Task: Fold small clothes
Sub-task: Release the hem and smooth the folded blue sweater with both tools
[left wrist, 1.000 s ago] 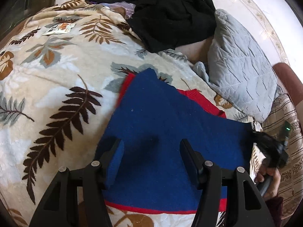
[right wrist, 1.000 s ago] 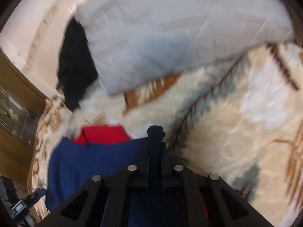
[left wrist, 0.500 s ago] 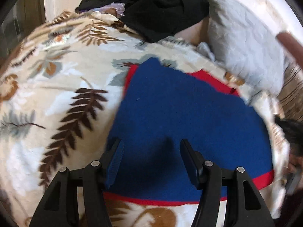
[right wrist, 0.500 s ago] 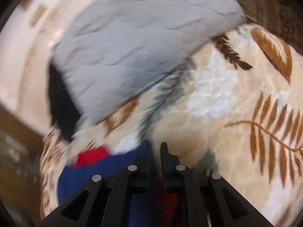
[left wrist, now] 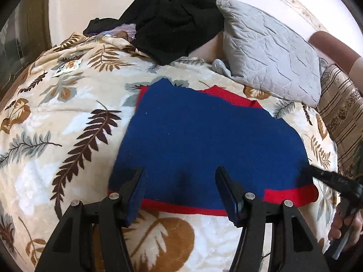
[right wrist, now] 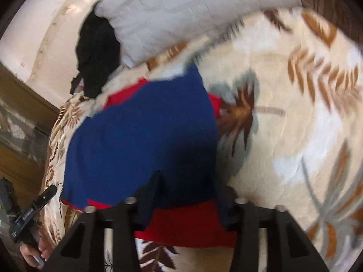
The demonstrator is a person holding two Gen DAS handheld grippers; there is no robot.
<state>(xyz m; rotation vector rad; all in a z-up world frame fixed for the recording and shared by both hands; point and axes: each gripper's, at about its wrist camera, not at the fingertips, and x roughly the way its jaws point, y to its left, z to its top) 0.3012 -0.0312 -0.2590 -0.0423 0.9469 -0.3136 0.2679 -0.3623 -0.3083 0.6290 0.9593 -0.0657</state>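
The blanket (left wrist: 68, 136) carried the sweater (left wrist: 204, 140), lying flat below the pillow (left wrist: 270, 47). My right claw (right wrist: 188, 195), clamped on the sweater's corner a second before, had spread and let go. My left claw (left wrist: 180, 181) stayed apart over its hem.

the right gripper (right wrist: 188, 195), a second ago pinched tight on the edge of the blue garment (right wrist: 145, 133), now has its fingers spread with nothing between them. that edge has dropped flat on the leaf-print blanket (right wrist: 295, 117), red hem showing.
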